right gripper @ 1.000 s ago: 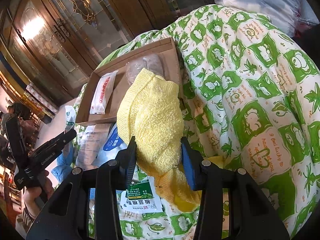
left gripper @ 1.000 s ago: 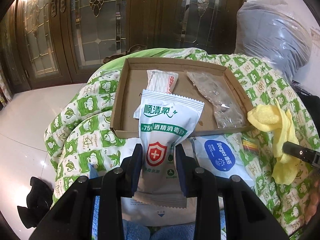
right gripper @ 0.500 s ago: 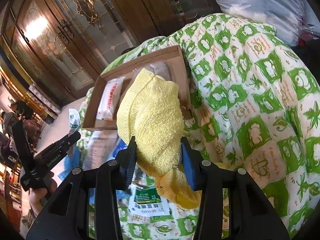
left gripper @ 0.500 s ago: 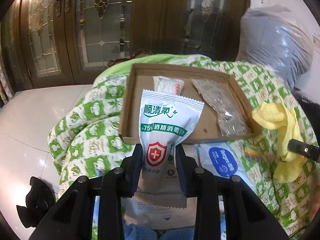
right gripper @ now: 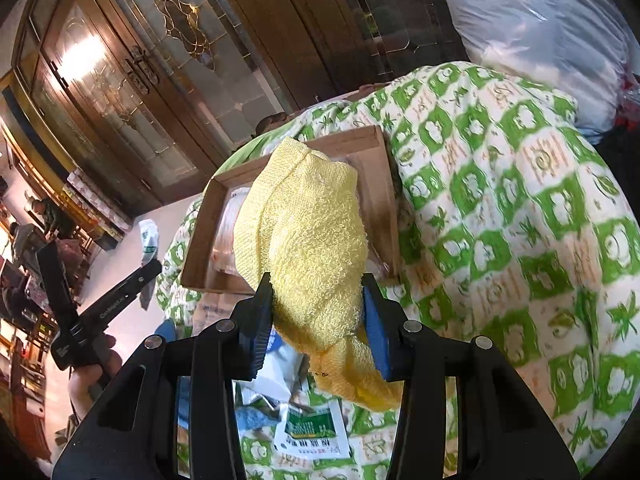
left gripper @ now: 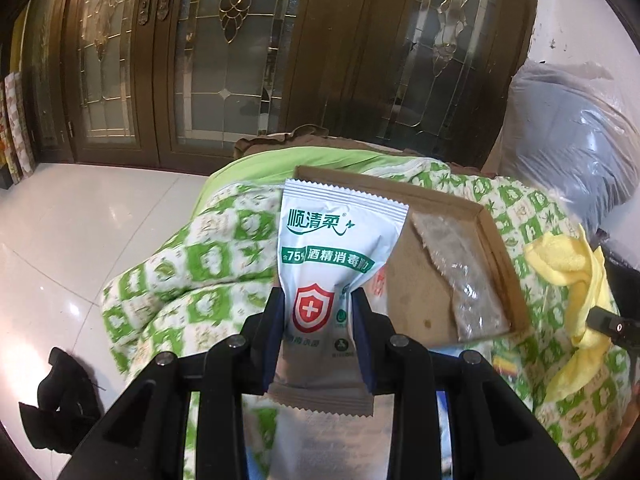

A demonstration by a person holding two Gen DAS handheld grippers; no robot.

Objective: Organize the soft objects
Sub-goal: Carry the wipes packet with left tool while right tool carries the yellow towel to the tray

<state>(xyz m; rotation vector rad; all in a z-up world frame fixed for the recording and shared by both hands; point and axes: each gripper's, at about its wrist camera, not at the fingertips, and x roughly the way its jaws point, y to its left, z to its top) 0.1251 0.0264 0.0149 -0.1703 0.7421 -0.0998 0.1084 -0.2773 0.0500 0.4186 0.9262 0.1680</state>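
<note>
Both loads have risen since a second ago: left gripper [left gripper: 318, 312] clamps the wipes packet [left gripper: 332, 248], right gripper [right gripper: 318, 312] the yellow towel [right gripper: 308, 236]; cardboard tray [left gripper: 500, 256] holds two packs, more lie near.

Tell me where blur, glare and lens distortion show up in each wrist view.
Left wrist view: the green quilt smears with motion blur, while the wipes packet in the left claw stays sharp; the floor shows small glare spots; door frames bow.
Right wrist view: a lamp reflection blows out the glass door; the yellow towel in the right claw is crisp; corners vignette black.
</note>
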